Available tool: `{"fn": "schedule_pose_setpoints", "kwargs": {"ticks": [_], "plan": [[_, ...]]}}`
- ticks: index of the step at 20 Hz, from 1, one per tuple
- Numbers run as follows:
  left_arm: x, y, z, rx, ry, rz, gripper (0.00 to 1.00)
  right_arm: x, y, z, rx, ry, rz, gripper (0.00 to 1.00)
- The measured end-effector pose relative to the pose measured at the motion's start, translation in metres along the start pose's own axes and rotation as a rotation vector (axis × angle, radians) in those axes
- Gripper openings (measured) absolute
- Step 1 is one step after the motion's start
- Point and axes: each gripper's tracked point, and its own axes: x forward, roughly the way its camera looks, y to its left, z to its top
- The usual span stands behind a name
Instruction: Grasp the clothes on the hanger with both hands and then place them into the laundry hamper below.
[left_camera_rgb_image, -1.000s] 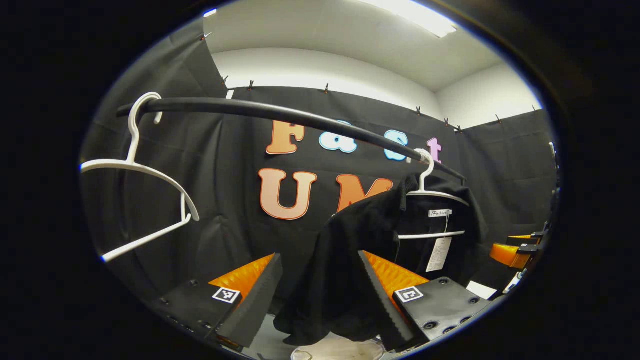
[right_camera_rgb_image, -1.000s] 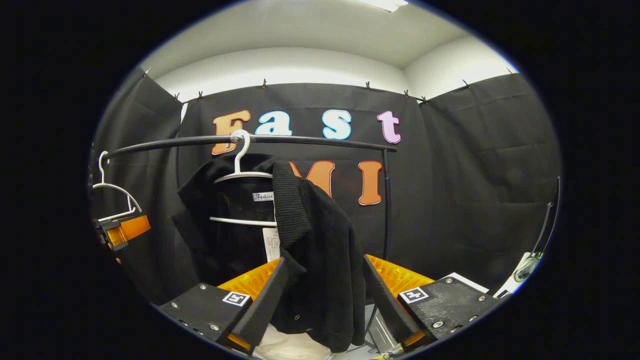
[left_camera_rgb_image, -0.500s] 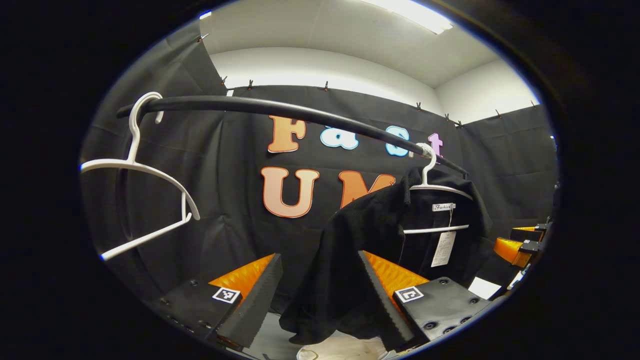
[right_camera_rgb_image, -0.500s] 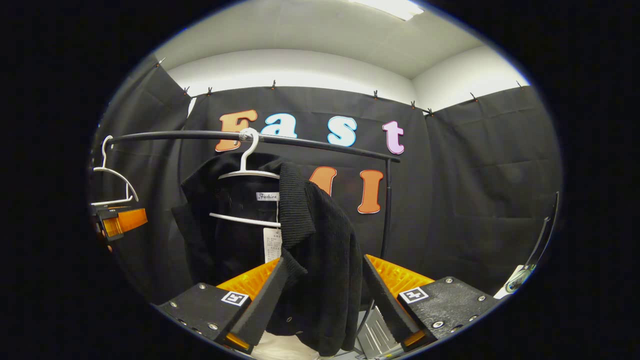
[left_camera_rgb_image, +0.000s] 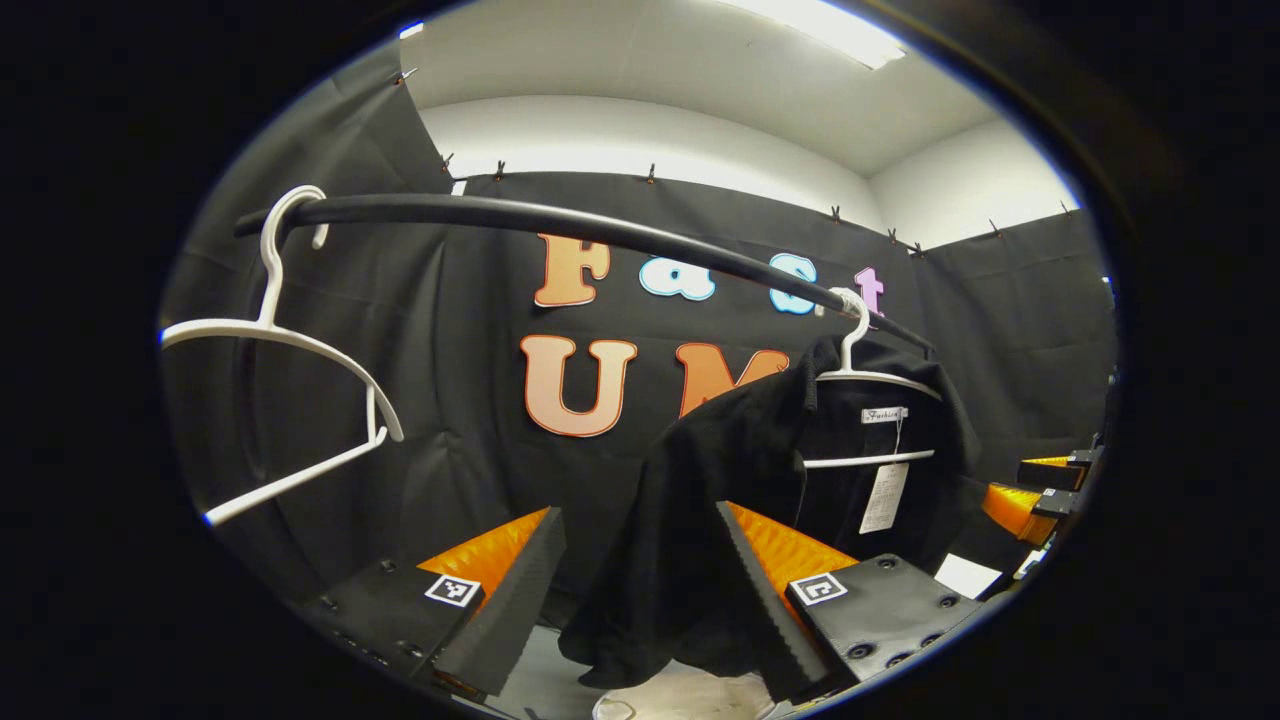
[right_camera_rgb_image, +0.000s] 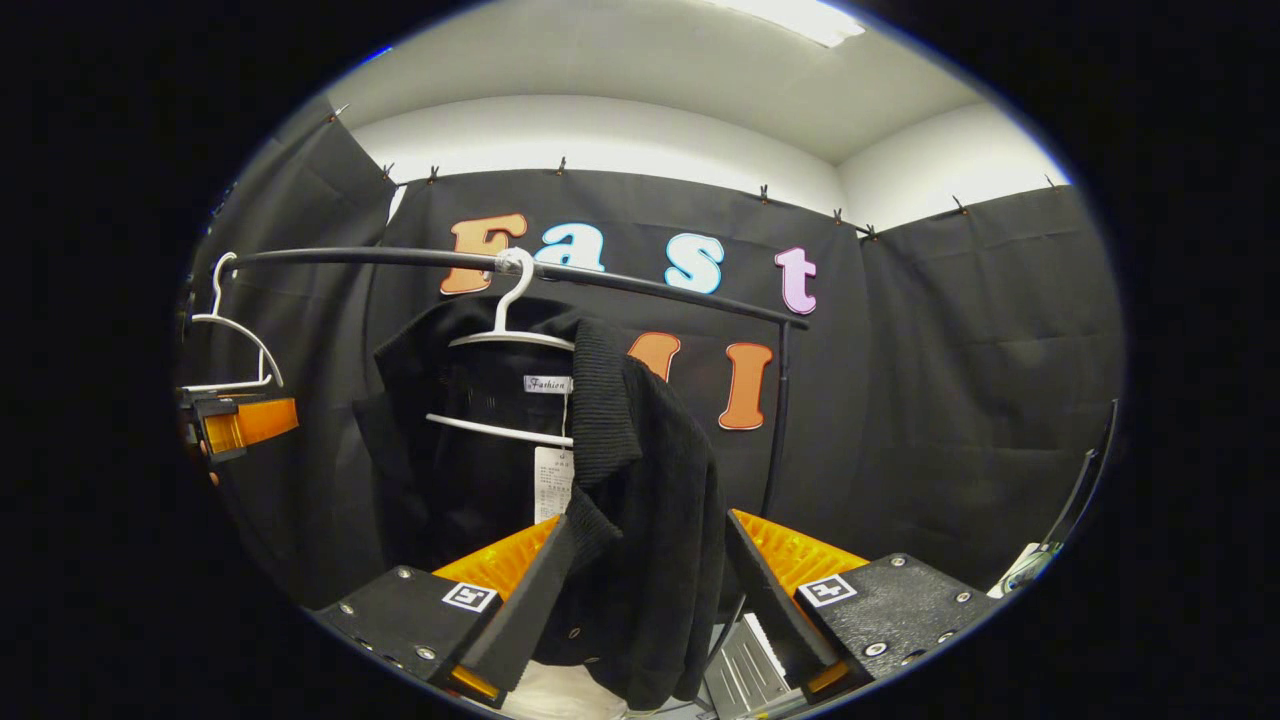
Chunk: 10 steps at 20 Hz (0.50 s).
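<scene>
Nudging nearer than before — tongs around black jacket.

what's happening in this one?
A person holds a gripper in each hand in front of a black jacket hanging on a white hanger from a black rail. The left gripper and the right gripper are both open, each with a front edge of the jacket between its fingers, not yet clamped. A second white hanger hangs bare on the rail. The jacket is still on its hanger.
</scene>
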Motion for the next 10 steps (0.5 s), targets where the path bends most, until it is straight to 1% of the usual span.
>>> {"fn": "schedule_pose_setpoints", "kwargs": {"ticks": [1,2,7,10], "plan": [[0.000,0.001,0.000,-0.001,0.002,0.001,0.95,0.001,0.002,-0.002,0.009,0.006,0.005,0.99],[0.000,0.001,-0.002,-0.001,0.003,0.003,0.95,0.003,0.005,-0.004,0.018,0.012,0.012,0.94],[-0.001,0.008,-0.003,0.001,0.005,0.010,0.98,0.018,0.017,-0.020,0.033,0.033,0.029,0.94],[-0.002,0.013,-0.004,0.003,0.009,0.016,0.99,0.032,0.024,-0.039,0.046,0.071,0.037,0.94]]}}
